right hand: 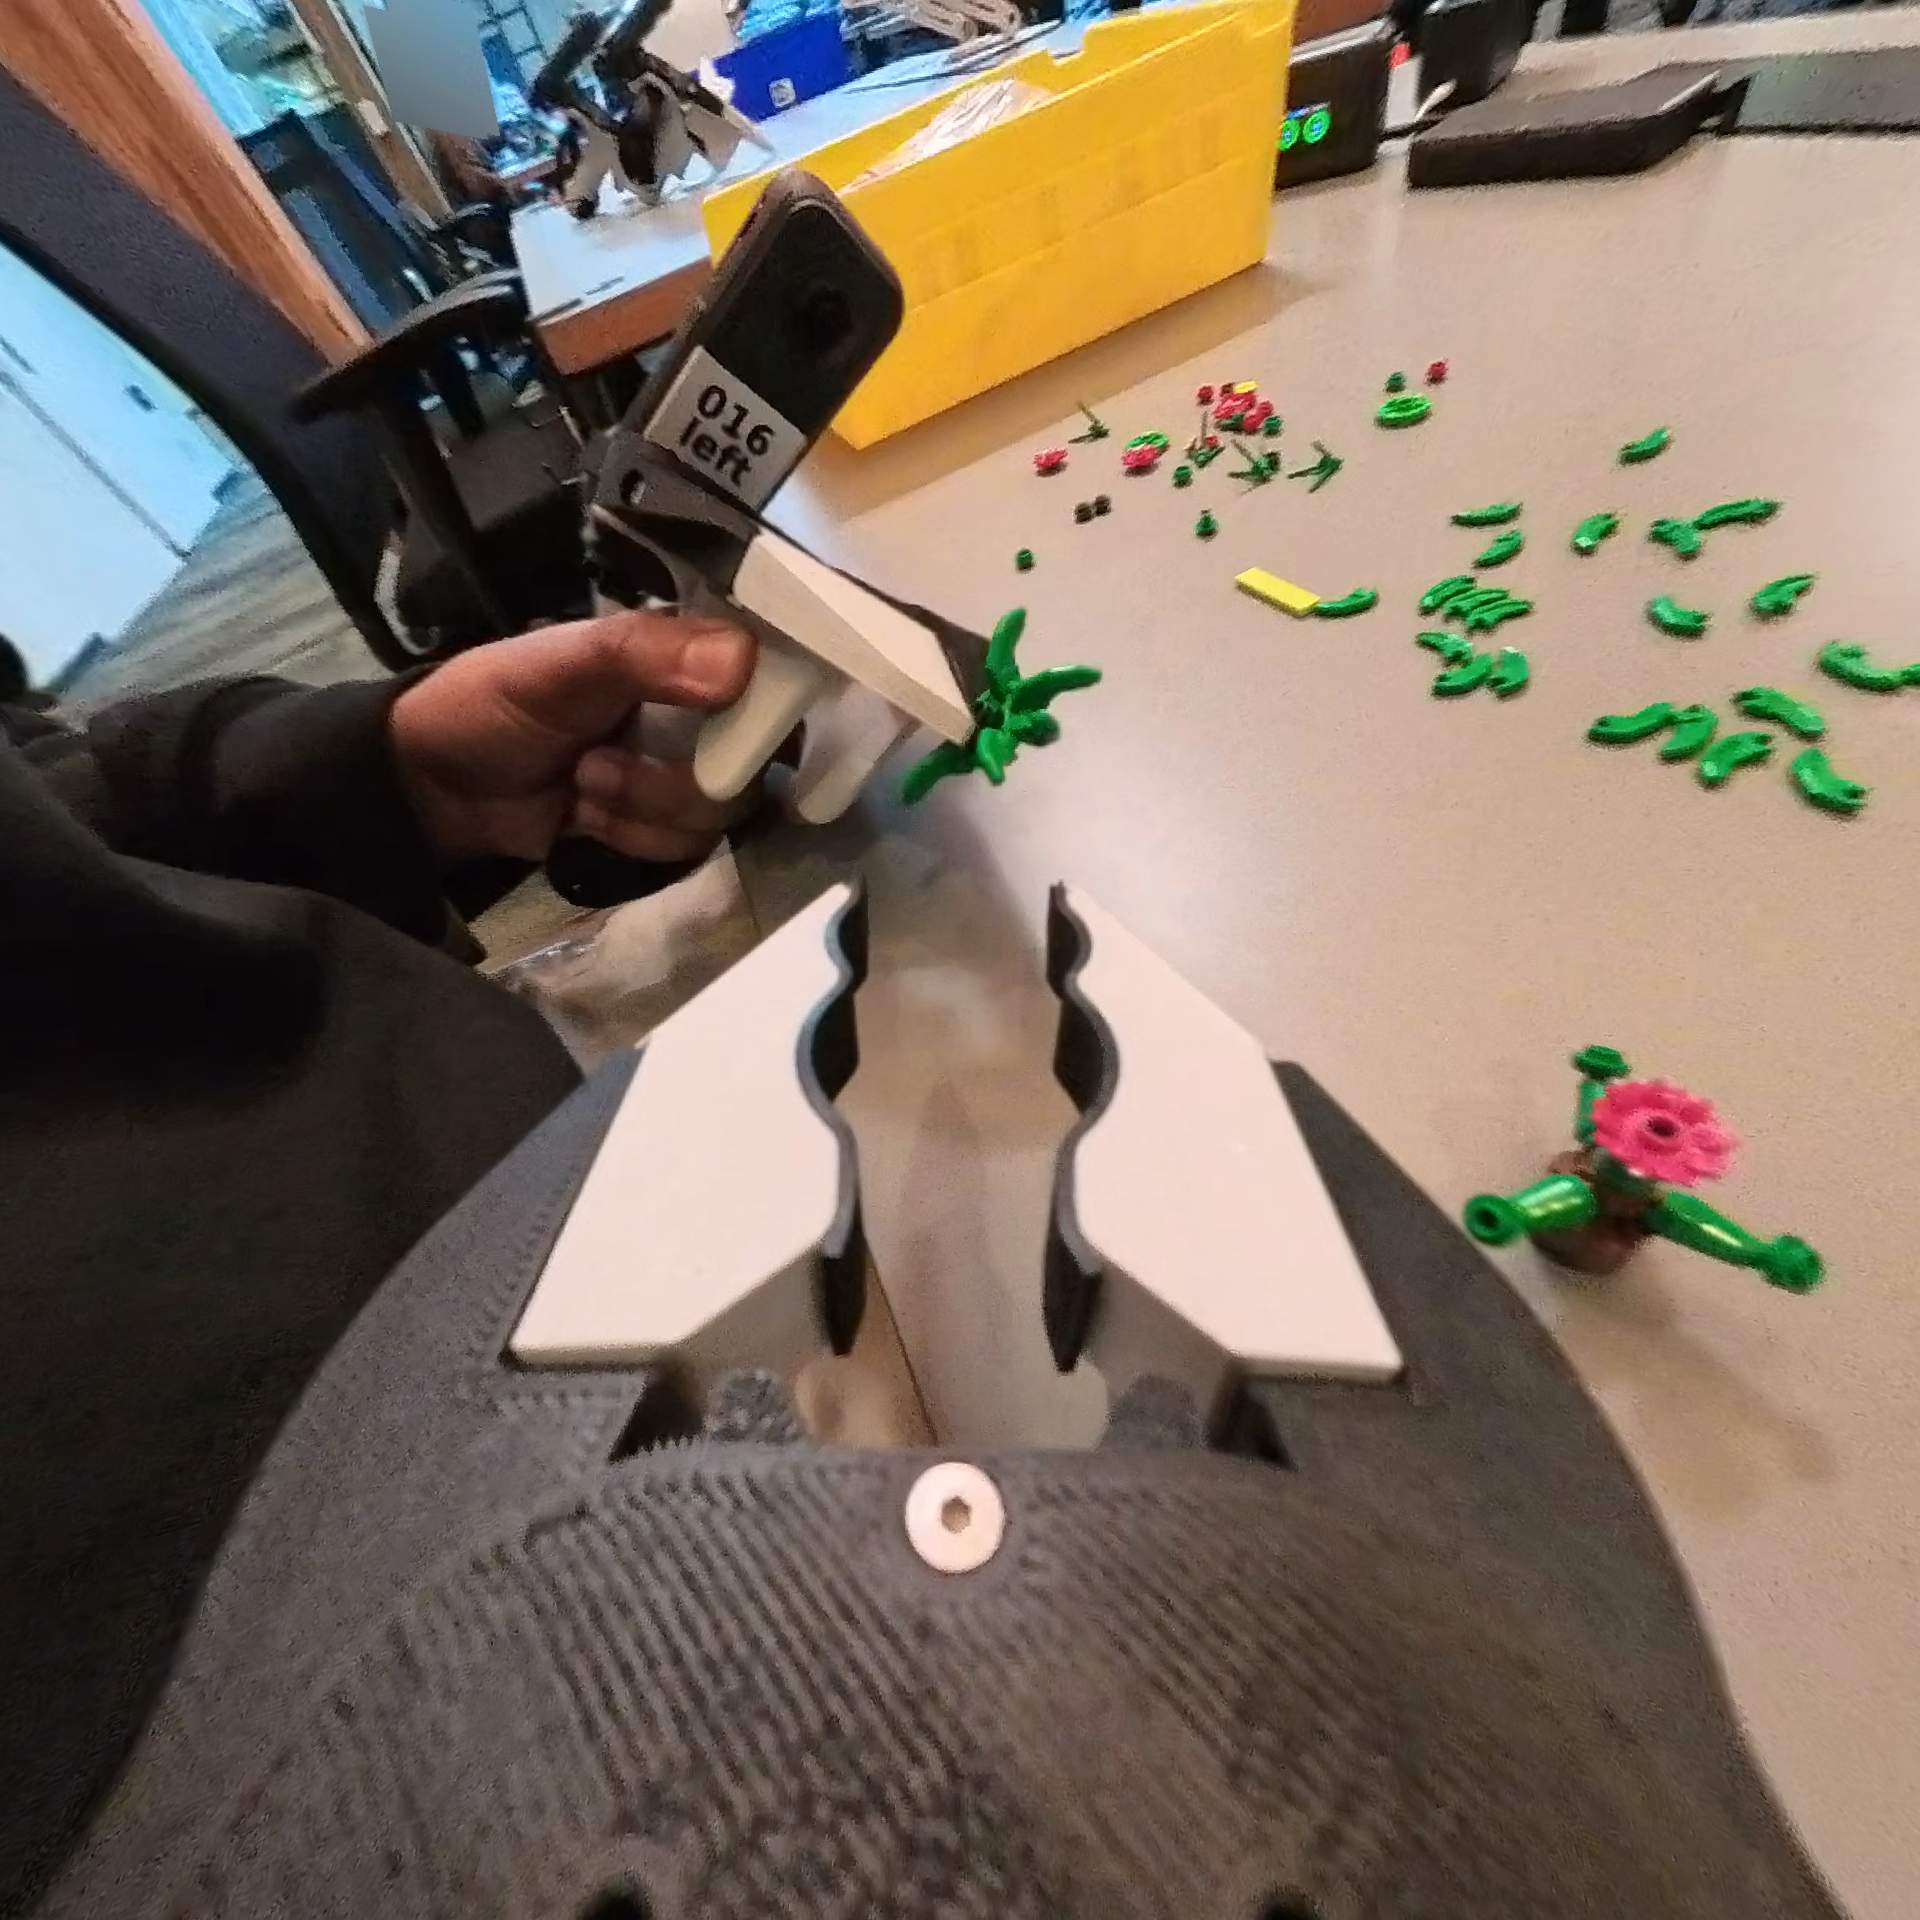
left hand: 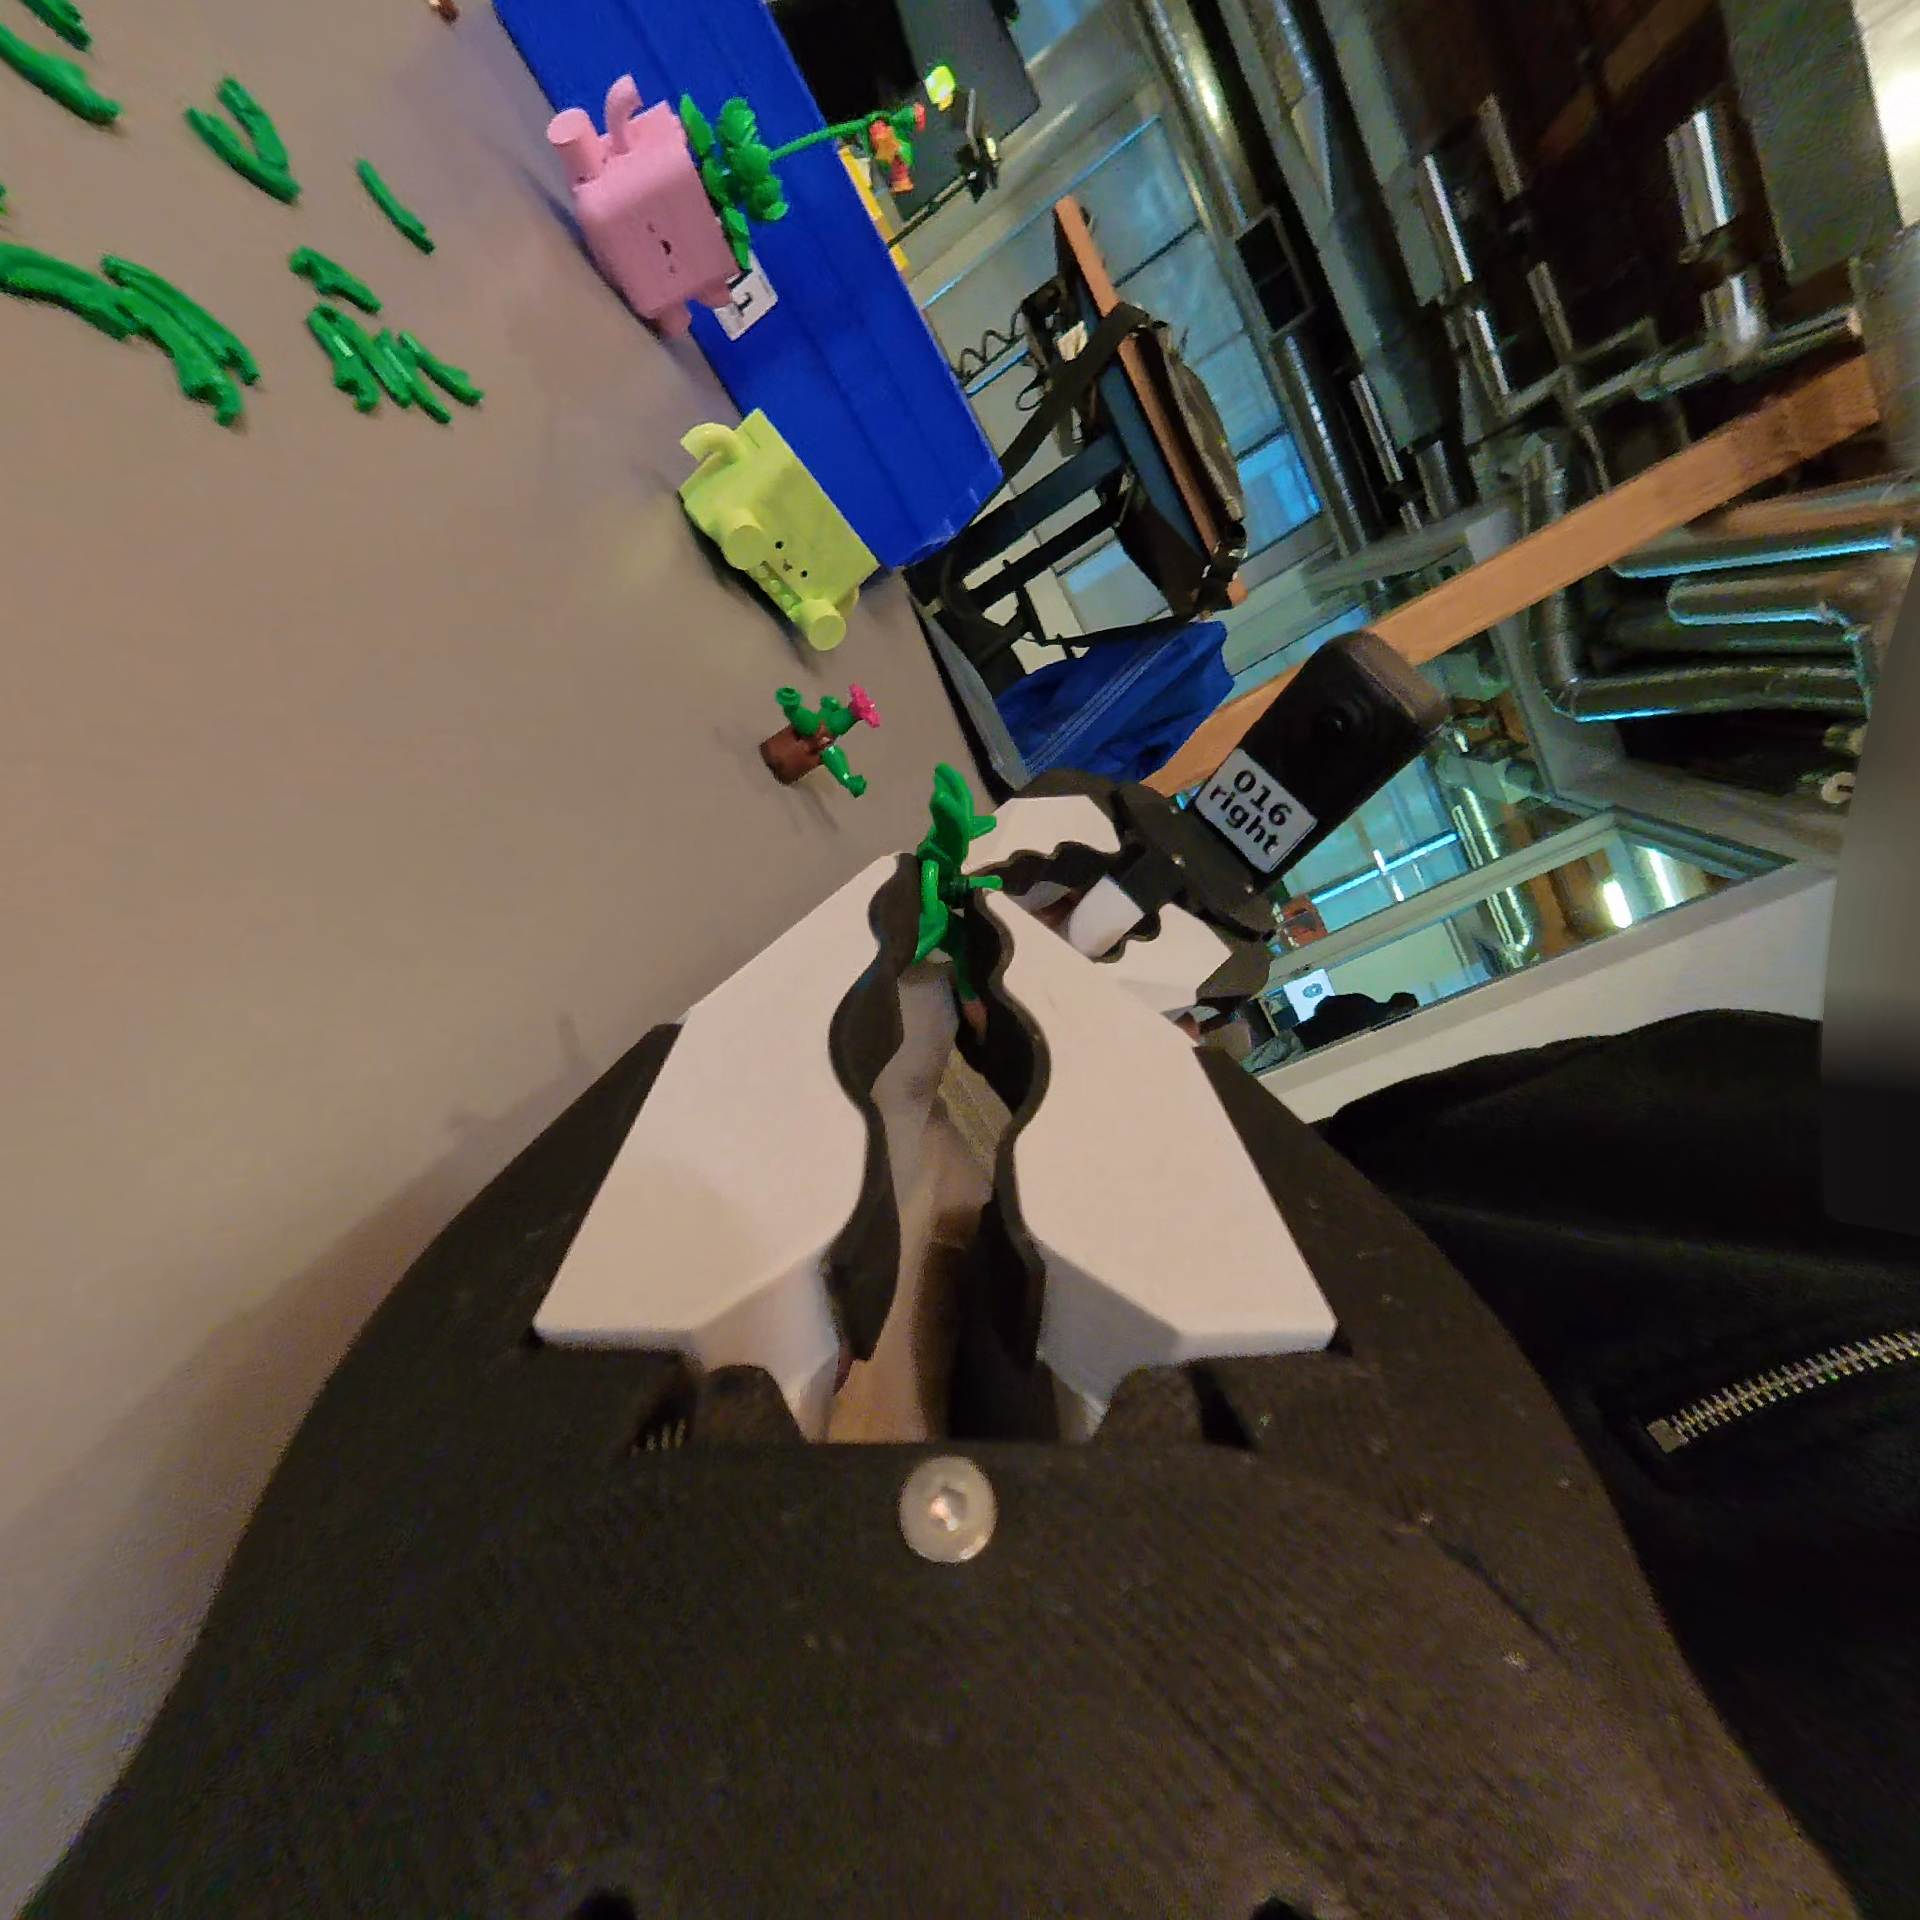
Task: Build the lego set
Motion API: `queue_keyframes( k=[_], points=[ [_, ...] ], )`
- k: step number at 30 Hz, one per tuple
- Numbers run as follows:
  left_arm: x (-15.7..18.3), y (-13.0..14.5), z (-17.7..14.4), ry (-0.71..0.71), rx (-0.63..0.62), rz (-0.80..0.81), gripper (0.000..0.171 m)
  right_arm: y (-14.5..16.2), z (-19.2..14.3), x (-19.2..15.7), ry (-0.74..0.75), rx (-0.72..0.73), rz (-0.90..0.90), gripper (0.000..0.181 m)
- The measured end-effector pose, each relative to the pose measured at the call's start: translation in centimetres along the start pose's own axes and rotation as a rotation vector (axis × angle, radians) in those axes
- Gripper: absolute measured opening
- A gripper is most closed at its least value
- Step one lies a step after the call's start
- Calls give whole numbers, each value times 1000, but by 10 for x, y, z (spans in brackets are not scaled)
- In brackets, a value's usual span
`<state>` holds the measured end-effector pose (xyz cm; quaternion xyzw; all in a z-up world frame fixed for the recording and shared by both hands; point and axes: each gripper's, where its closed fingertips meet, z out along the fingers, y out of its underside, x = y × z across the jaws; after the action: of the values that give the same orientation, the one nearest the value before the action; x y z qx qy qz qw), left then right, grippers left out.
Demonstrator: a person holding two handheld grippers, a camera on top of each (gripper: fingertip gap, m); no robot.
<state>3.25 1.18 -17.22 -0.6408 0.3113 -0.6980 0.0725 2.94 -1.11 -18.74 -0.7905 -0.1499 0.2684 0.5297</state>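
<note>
My left gripper [left hand: 940, 894] is shut on a green leafy stem piece [left hand: 951, 821] and holds it up above the grey table [right hand: 1351, 935]. It also shows in the right wrist view [right hand: 971, 696], held by a hand [right hand: 582, 727], with the leaf piece [right hand: 1003, 707] at its tip. My right gripper [right hand: 956, 914] is open and empty, just below and in front of that leaf piece. It also shows close behind the leaf in the left wrist view [left hand: 1023, 868]. A small brown base with green stems and a pink flower [right hand: 1642, 1174] stands on the table to its right.
Several loose green leaf pieces [right hand: 1714, 665] and small red and pink flower parts [right hand: 1226, 426] are scattered on the table, with a yellow tile [right hand: 1278, 592]. A yellow bin [right hand: 1039, 229] stands behind them. A pink pot with a plant [left hand: 644, 208], a lime pot [left hand: 774, 520] and a blue bin [left hand: 831, 291] stand farther off. Both grippers' tips are close together, under 4 cm apart.
</note>
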Motion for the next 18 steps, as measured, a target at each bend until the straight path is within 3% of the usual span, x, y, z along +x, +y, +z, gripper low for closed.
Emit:
queue_keyframes(
  k=[6,14,18],
  points=[
    [5,9,9,29,-66,25,6,-13,-10,7,35,102,30,45],
    [17,14,11,80,-60,108,6,-12,-1,2,22,94,49,38],
    [20,11,9,91,-23,136,7,-12,2,-5,-53,86,95,27]
  ],
)
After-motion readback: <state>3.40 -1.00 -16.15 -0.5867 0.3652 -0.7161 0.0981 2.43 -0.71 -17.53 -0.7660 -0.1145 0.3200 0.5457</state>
